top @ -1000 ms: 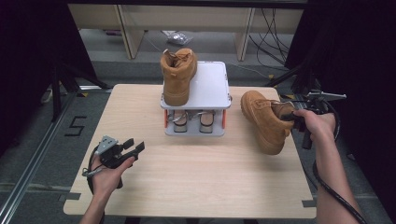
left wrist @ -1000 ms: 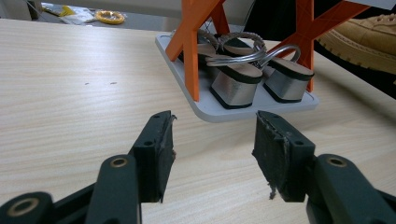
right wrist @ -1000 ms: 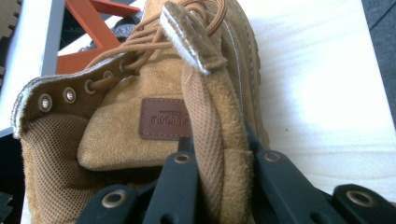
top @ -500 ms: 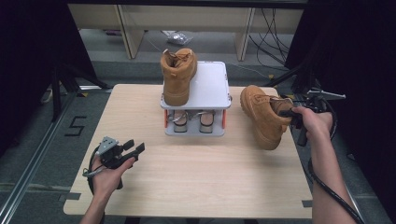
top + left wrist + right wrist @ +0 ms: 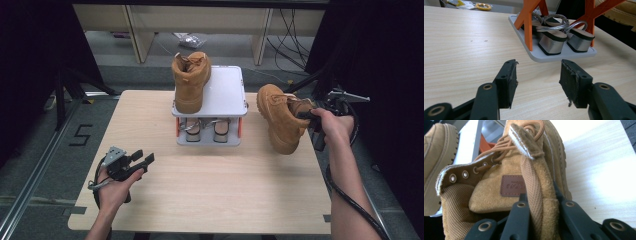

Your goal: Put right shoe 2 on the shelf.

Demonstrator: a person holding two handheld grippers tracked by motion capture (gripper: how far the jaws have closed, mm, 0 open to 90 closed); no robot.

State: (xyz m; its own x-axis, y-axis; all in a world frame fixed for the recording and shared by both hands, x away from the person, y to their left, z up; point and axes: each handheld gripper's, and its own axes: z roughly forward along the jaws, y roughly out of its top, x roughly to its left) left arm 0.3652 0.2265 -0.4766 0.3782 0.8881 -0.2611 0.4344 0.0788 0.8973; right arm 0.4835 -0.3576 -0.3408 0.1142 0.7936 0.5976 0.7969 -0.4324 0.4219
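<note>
The left gripper (image 5: 142, 162) rests idle near the table's (image 5: 210, 200) left front, jaws apart and empty. One boot (image 5: 190, 82) already stands on the rack's (image 5: 227, 92) top shelf. The right gripper (image 5: 306, 116) is clamped on the heel collar of the second boot (image 5: 280, 117), held tilted just right of the rack, sole facing left, toe pointing away. Placement beside the first appears outstanding.
</note>
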